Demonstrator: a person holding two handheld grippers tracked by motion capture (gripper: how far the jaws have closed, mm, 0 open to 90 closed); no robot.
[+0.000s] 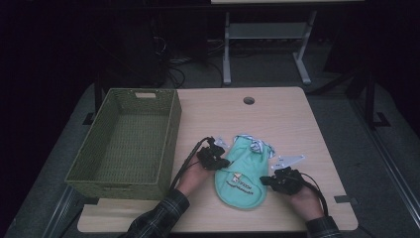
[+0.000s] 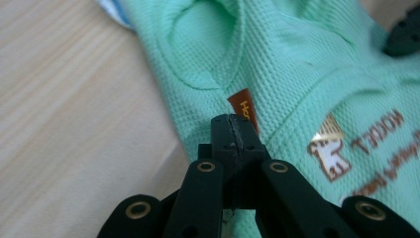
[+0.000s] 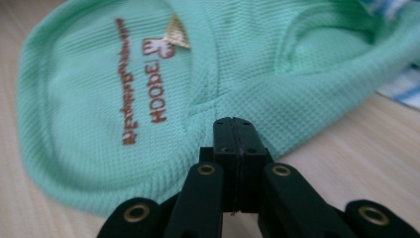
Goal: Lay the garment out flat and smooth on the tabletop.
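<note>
The small mint-green garment (image 1: 241, 176) lies flat on the wooden table (image 1: 277, 114), toward the near edge and a little right of the middle, with its rounded end facing me and its narrower end pointing away. Brown lettering and a small printed figure (image 1: 239, 179) sit on the rounded half. At the far end a bit of blue-and-white striped cloth (image 1: 257, 146) shows from under or inside it.

My left gripper (image 1: 221, 162) is at the garment's left edge. In the left gripper view my gripper (image 2: 233, 130) has its jaws pressed together, their tips resting right at the hem of the green cloth (image 2: 277, 64), just below a small brown label (image 2: 243, 108) sewn there. Whether any fabric is pinched between them I cannot tell; the tips meet with no gap I can see.

My right gripper (image 1: 267, 180) is at the garment's right edge, nearer the rounded end. In the right gripper view my gripper (image 3: 234, 133) also has its jaws closed tight, tips touching the edge of the cloth (image 3: 99, 64) where a seam curves, with the lettering (image 3: 143, 94) lying beyond them to the left. Again I cannot say if cloth is caught between them.

So the garment sits between my two grippers, one on each side edge.

Just beyond my right hand (image 1: 304, 201) a white tag (image 1: 288, 160) lies on the table beside the garment. To the left stands a green woven basket (image 1: 171, 144), well apart from the cloth.
</note>
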